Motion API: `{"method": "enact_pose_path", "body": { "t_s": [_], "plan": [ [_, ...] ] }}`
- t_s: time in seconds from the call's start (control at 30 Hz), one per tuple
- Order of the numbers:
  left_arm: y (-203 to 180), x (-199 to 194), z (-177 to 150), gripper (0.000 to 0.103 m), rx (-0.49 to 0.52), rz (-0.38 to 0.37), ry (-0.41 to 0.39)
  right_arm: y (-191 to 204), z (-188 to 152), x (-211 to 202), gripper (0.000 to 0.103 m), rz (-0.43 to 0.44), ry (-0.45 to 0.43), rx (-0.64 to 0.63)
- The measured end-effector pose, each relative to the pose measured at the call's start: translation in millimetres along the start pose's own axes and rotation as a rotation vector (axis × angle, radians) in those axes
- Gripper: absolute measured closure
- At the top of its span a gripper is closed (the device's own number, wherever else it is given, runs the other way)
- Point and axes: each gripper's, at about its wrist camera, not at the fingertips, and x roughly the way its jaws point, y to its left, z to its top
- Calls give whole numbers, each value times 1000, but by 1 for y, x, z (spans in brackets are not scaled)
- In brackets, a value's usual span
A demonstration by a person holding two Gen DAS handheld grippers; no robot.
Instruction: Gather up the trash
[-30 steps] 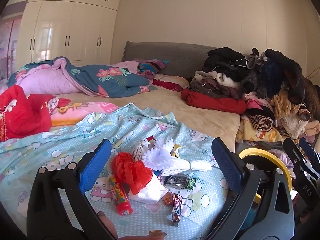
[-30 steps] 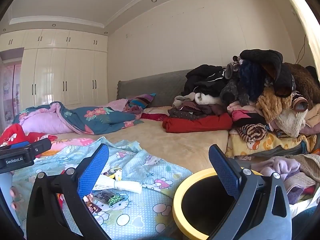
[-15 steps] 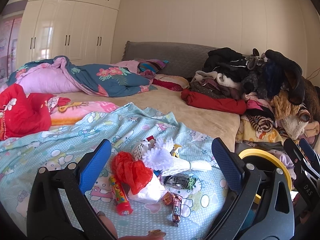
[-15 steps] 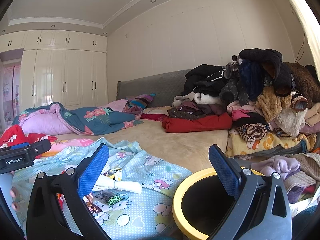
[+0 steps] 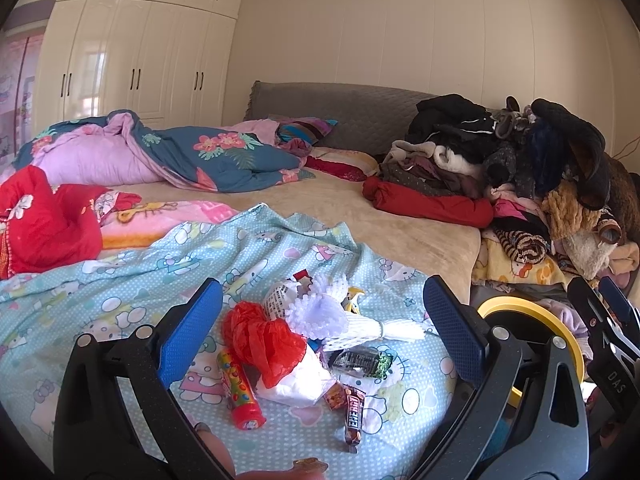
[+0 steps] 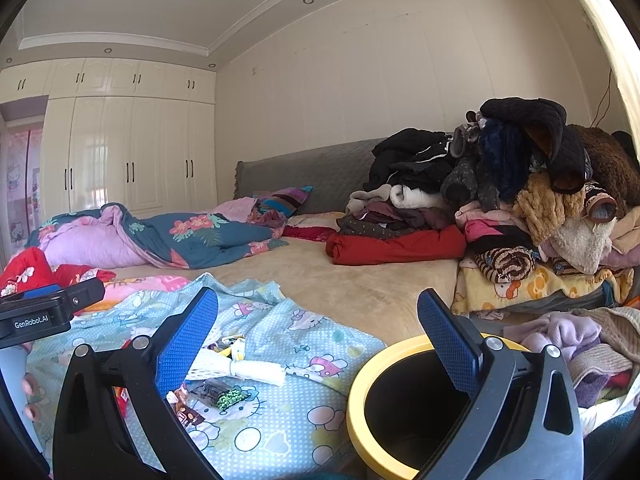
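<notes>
Both jaws gape empty: left hand-held gripper [image 5: 320, 316] over the trash [image 5: 304, 340] at lower centre on the sheet [image 5: 120, 280], right hand-held gripper [image 6: 318, 332] by the bin [image 6: 372, 364], lower right. "GenRobot.AI" marks the left unit. Clothes [image 6: 520, 200] pile far right.

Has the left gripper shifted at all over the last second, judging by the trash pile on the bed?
No. The left gripper frames the red plastic bag and candy tube as before, jaws open.
</notes>
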Motion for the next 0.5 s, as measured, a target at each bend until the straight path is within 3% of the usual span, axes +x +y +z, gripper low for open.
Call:
{"method": "enact_pose_path", "body": {
  "t_s": [0.5],
  "plan": [
    [0,0,0,11,0,1,1,1,-1,1,6,0,2,-1]
  ]
}}
